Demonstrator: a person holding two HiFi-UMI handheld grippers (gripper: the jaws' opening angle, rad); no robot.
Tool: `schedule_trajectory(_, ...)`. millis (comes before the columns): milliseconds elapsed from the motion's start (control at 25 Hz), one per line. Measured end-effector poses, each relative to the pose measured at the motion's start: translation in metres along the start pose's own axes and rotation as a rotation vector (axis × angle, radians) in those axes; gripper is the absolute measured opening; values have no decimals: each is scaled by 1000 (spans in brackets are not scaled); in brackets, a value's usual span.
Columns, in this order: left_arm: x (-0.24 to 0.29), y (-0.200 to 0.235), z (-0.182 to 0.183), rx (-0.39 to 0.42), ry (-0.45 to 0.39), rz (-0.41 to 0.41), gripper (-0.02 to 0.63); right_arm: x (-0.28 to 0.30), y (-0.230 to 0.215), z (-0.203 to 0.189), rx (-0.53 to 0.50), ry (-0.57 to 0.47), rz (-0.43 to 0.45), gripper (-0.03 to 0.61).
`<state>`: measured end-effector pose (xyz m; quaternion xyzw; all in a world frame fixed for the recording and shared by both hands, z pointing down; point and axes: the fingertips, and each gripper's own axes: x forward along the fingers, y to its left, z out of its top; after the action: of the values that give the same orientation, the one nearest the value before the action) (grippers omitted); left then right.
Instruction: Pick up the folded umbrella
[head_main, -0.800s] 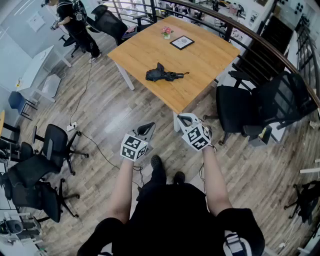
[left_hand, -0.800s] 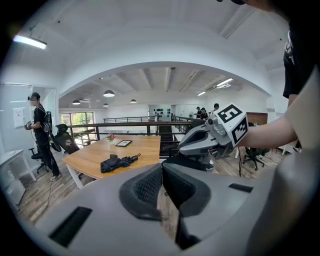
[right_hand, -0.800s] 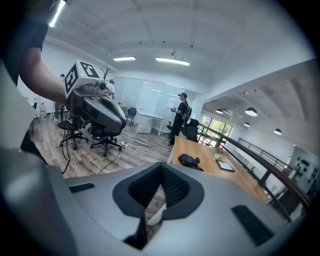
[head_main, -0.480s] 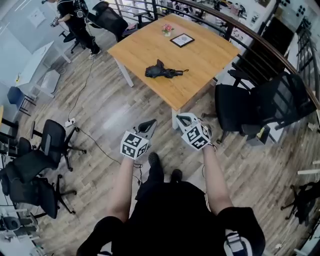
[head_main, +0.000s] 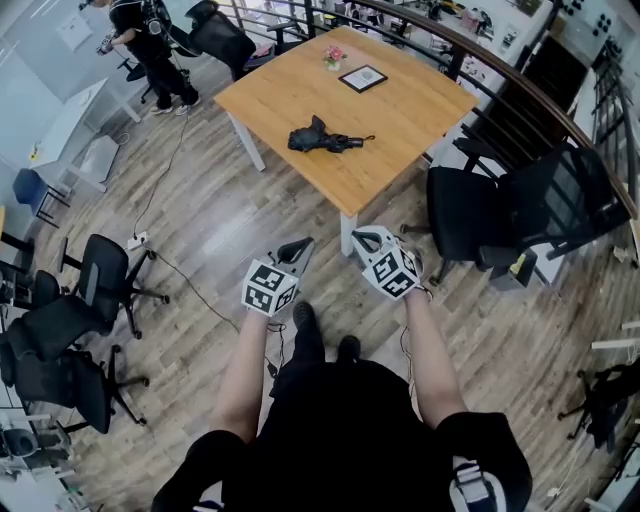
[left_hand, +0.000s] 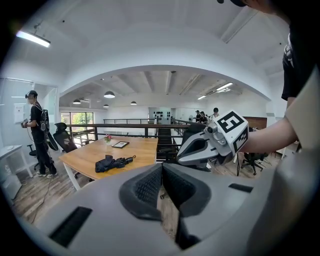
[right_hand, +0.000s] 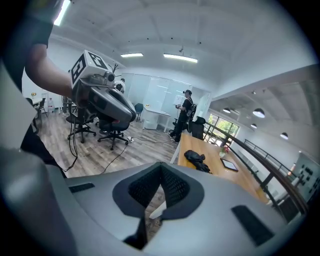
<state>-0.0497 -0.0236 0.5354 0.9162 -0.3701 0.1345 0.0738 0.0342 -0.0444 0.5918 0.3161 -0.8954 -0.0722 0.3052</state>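
The folded black umbrella (head_main: 325, 138) lies on the wooden table (head_main: 400, 110), near its middle, with the handle end to the right. It also shows small in the left gripper view, umbrella (left_hand: 114, 163), and in the right gripper view, umbrella (right_hand: 197, 160). Both grippers are held side by side before the person's body, over the floor and well short of the table. My left gripper (head_main: 300, 246) is shut and empty. My right gripper (head_main: 366, 238) is shut and empty too. Each gripper camera sees its own jaws closed, left (left_hand: 161, 167) and right (right_hand: 161, 169).
A picture frame (head_main: 363, 82) and a small flower pot (head_main: 333, 62) stand at the table's far side. A black office chair (head_main: 470, 215) is at the table's right; more chairs (head_main: 100, 290) stand at the left. A person (head_main: 150, 40) stands far left. A railing runs behind.
The view has shifted a little: the table and umbrella sit slightly higher and further left in the head view. Both grippers keep their place before the body, still shut.
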Motion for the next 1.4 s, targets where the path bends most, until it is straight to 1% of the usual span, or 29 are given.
schedule_trajectory(400,-5,1,-7,0,9,8,25,1,6,0,-7,-1,6,9)
schedule_trajectory(560,-7,2,-4,-10,-11,5,25,-1,8,2,14,-21,20,9)
schedule_trajectory(880,-5,4,1,-13,-36,8,29,-1,9,2,8,-30,20,64)
schedule_trajectory(920,-4,3,1,-16,-37,7,36,-2,10,2,8,-30,22,74)
schedule_trajectory(960,-4,2,1,-19,-37,2,57,-2,10,1,11,-31,24,86)
schedule_trajectory(1040,-2,-1,-1,-20,-30,-6,132,-3,11,0,26,-37,27,133)
schedule_trajectory(1120,-1,-3,-2,-18,-25,-10,165,-4,11,-1,43,-46,23,179)
schedule_trajectory(1240,-1,-3,-5,-18,-21,-6,228,-4,10,-2,56,-58,9,296)
schedule_trajectory(1280,-1,-2,-5,-16,-19,0,246,-4,10,-1,59,-62,7,322)
schedule_trajectory(1400,1,2,-6,-14,-16,10,276,-3,8,-2,63,-61,-1,337)
